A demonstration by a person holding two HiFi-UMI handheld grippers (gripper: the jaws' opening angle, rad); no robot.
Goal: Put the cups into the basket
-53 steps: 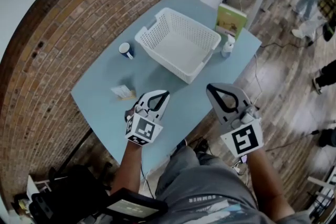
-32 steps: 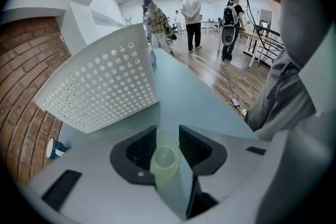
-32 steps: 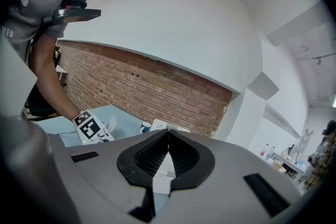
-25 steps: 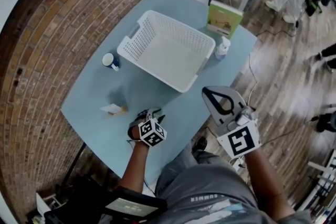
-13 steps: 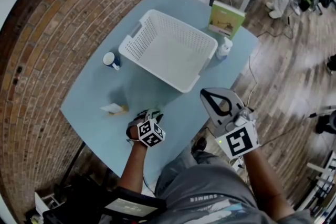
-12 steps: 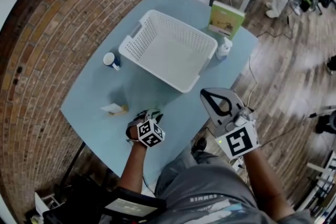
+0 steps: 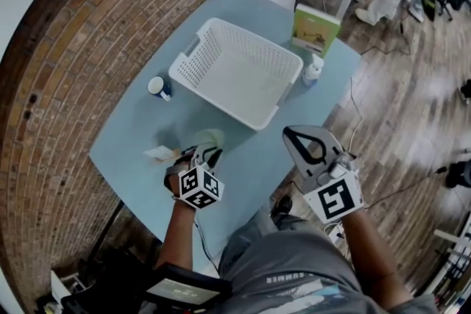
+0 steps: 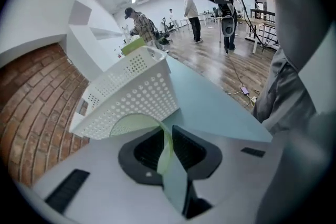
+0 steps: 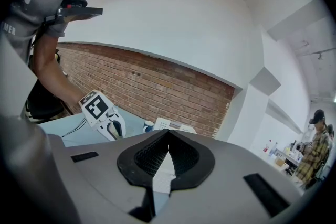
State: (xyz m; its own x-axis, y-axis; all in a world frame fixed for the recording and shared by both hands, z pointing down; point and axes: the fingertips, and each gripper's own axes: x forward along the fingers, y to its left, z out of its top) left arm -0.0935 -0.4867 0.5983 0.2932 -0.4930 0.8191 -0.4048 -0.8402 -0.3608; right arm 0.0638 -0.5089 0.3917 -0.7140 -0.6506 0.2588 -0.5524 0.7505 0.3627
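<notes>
My left gripper (image 7: 207,153) has just been closing its jaws and now clamps the wall of a pale green cup (image 7: 213,136), near the white perforated basket (image 7: 193,64), whose floor is bare. A blue-and-white cup (image 7: 158,87) stands on the table (image 7: 132,140) beside that basket; my right gripper (image 7: 288,133) is clenched on nothing.

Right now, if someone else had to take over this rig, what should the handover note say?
Left gripper: jaws have just been closing and now pinch the wall of the pale green cup, short of the basket.
Right gripper: jaws together, nothing between them, off to the side.
Basket: empty. The blue-and-white cup stands on the table, left of the basket.
Done: no cup is in yet.
Left: put the green cup in, then probably the blue-and-white one.
</notes>
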